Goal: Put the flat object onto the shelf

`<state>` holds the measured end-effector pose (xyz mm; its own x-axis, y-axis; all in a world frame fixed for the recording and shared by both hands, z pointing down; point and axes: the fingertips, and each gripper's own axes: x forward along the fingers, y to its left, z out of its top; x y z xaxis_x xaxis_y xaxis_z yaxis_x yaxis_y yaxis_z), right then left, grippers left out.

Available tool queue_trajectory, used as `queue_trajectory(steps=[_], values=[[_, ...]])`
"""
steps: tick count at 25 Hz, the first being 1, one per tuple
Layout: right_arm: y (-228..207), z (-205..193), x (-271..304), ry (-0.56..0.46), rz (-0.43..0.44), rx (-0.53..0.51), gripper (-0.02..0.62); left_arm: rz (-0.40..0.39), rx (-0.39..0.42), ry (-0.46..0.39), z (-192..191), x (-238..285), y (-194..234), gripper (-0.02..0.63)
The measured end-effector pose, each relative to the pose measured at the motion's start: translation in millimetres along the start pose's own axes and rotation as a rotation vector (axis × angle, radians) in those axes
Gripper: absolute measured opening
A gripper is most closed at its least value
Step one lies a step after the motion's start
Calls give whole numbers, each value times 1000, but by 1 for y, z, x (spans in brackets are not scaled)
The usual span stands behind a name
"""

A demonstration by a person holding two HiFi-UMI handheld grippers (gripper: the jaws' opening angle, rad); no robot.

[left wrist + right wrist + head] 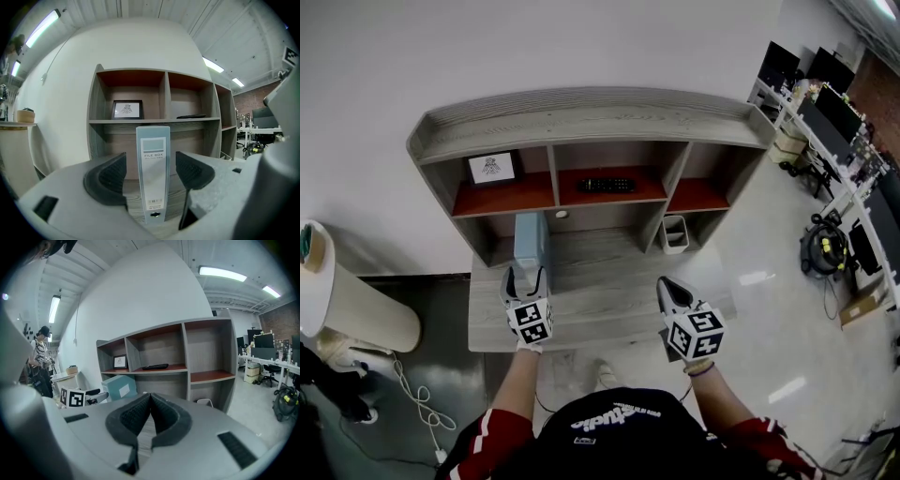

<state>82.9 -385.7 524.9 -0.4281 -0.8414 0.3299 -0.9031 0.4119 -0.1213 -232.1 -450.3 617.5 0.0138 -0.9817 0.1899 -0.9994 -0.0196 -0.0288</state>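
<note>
A light blue file box (530,242) stands upright on the grey desk (600,298), below the left shelf compartment. My left gripper (525,279) is right at the box's near end and is open. In the left gripper view, the box's spine (153,173) shows in the gap between the two dark pads (110,177), with space on either side. My right gripper (668,286) hovers over the desk's right front, shut and empty. The file box (120,386) also appears in the right gripper view, to the left of the closed pads (136,416).
The shelf unit (591,127) has red-floored compartments, which hold a framed picture (491,168) and a black remote (607,185). A small white bin (674,232) sits at lower right. A round white stand (342,300) is at the left. A person (40,363) stands far left.
</note>
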Motion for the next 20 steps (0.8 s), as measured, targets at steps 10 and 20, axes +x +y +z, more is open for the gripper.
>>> queue_trajectory(steps=[10, 20], values=[[36, -4, -39, -34, 6, 3, -9, -52, -34, -17, 14, -61, 4, 318], [78, -5, -81, -57, 8, -31, -9, -94, -60, -21, 15, -131, 28, 318]])
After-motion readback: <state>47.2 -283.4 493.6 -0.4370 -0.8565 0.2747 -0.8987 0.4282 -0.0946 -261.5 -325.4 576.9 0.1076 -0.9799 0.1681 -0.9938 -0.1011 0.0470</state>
